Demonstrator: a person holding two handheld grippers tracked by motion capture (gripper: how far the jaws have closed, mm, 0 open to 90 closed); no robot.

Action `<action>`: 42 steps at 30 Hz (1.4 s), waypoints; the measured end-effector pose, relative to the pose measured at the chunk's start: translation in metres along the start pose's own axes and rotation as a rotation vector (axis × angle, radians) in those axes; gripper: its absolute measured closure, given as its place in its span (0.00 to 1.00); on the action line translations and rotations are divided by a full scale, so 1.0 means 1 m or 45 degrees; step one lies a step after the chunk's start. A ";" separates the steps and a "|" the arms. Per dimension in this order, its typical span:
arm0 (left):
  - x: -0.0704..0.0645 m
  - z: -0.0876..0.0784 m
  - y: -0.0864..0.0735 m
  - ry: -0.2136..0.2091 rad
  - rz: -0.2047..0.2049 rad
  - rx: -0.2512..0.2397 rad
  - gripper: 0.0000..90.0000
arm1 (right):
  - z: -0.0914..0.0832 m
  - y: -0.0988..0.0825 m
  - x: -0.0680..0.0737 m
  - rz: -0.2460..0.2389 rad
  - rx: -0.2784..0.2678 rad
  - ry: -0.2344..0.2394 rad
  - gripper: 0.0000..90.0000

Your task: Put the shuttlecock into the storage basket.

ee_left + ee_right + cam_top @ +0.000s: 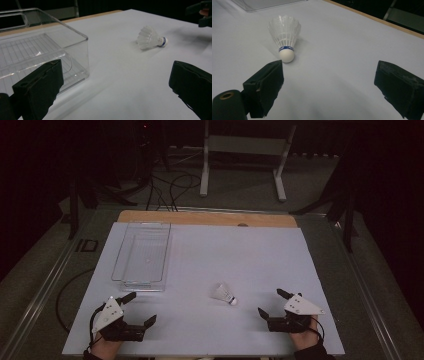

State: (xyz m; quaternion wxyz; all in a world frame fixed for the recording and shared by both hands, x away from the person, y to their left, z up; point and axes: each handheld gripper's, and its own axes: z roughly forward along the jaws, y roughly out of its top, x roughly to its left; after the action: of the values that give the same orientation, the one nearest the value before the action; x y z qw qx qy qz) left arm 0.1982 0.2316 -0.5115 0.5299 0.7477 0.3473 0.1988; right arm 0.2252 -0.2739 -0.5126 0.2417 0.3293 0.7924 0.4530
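A white shuttlecock (pixel 224 294) with a blue band lies on its side on the white table sheet (pixel 240 255), cork end toward the right gripper. My right gripper (pixel 274 303) rests open near the front right, a short way from the shuttlecock (pixel 284 35), which lies just beyond its left jaw. My left gripper (pixel 139 308) rests open at the front left, just in front of a clear plastic bin (pixel 142 256). In the left gripper view the bin (pixel 37 50) stands close on the left and the shuttlecock (pixel 150 38) lies farther off.
The clear bin holds nothing that I can see. A wooden table edge (pixel 210 217) runs along the back. Beyond it are cables (pixel 170 190) on the floor and a white metal frame (pixel 245 160). Dark stands flank the table.
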 end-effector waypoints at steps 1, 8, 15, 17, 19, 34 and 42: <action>0.000 -0.002 0.004 -0.004 -0.004 -0.010 0.00 | 0.000 0.000 0.000 0.001 0.000 0.002 0.10; -0.001 -0.007 0.023 -0.005 0.021 0.002 0.00 | 0.000 0.000 0.001 -0.004 0.000 -0.009 0.10; -0.004 -0.013 0.051 -0.070 0.037 0.047 0.00 | -0.001 0.001 0.002 0.003 -0.015 -0.013 0.10; -0.004 -0.012 0.057 -0.071 0.060 0.074 0.00 | -0.002 0.001 0.002 0.005 -0.021 -0.012 0.10; -0.004 -0.012 0.059 -0.070 0.071 0.081 0.00 | -0.002 0.001 0.002 0.003 -0.021 -0.011 0.10; -0.006 0.000 0.084 -0.156 0.125 0.169 0.00 | -0.003 0.002 0.003 0.005 -0.035 0.007 0.10; -0.008 0.005 0.093 -0.186 0.151 0.226 0.00 | -0.003 0.002 0.003 0.002 -0.041 0.011 0.10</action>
State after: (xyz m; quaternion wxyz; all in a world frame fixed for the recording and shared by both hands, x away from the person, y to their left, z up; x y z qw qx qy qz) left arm 0.2249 0.2039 -0.4260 0.4729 0.8234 0.2792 0.1434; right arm 0.2215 -0.2723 -0.5093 0.2433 0.3241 0.7858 0.4672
